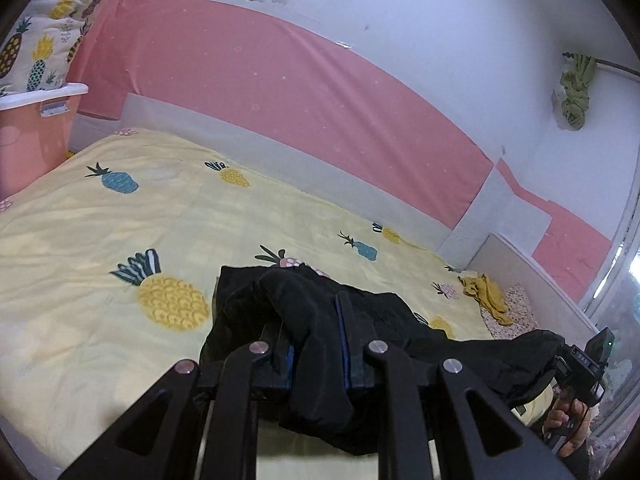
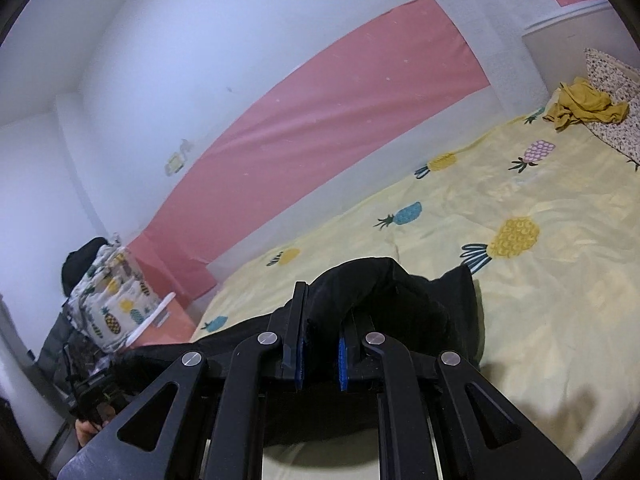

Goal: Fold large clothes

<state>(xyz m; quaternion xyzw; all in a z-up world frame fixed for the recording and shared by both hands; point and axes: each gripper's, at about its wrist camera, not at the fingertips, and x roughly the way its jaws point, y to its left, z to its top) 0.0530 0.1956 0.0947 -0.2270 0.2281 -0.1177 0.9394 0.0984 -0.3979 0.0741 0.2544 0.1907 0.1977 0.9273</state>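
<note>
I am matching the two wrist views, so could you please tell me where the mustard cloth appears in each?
Left wrist: the mustard cloth lies right of centre, at the far corner of the bed.
Right wrist: it is at the upper right, against a speckled pillow.
Shared landmark: the pink wall panel.

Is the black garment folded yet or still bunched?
Still bunched. The black garment hangs crumpled between the left tool and right tool, both pinching it above the bed.
</note>
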